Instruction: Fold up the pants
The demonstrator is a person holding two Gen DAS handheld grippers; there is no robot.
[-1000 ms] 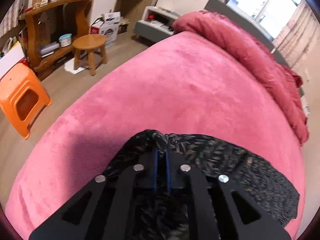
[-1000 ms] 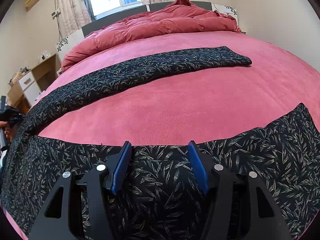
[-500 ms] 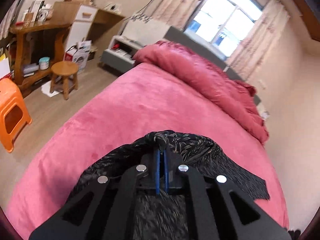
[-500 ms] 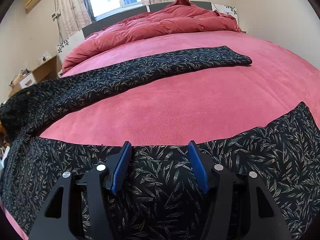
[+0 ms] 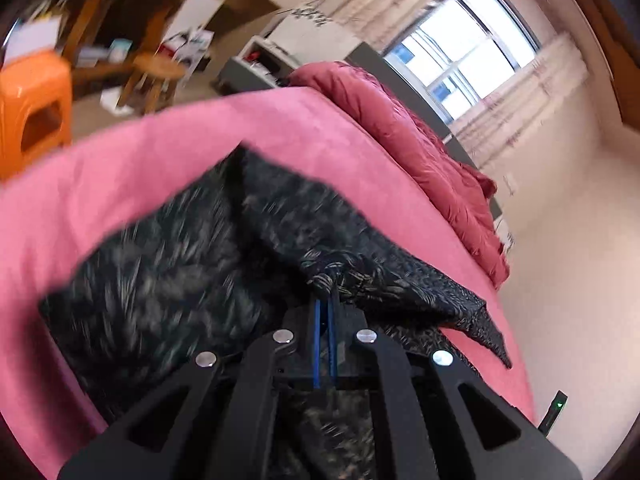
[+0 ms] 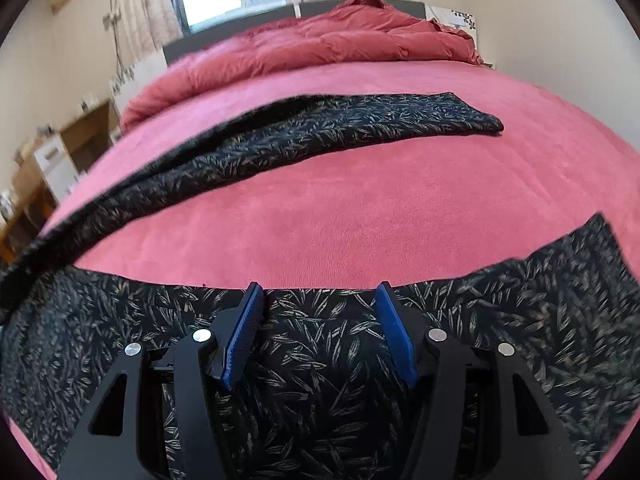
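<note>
Black pants with a pale leaf print (image 6: 340, 132) lie on the pink bed (image 6: 380, 208). One leg stretches across the far part of the bed, and the other leg (image 6: 320, 380) lies along the near edge. My left gripper (image 5: 324, 300) is shut on a bunched fold of the pants (image 5: 332, 270), and the cloth drapes away blurred to the left and right of it. Over the near leg my right gripper (image 6: 319, 290) stands open, its blue pads (image 6: 240, 332) apart with nothing pinched between them.
A rumpled red duvet (image 6: 340, 40) is heaped by the grey headboard (image 6: 176, 46) under the window. Beside the bed stand an orange plastic stool (image 5: 32, 112), a wooden stool (image 5: 156, 68) and wooden shelves (image 5: 104, 12). A pale wall (image 5: 568, 280) runs along the bed's other side.
My left gripper has swung across the bed with the pants fold in it, and its view has turned toward the window. In the right wrist view the far leg's left end has lifted and shifted. The right gripper stayed still.
</note>
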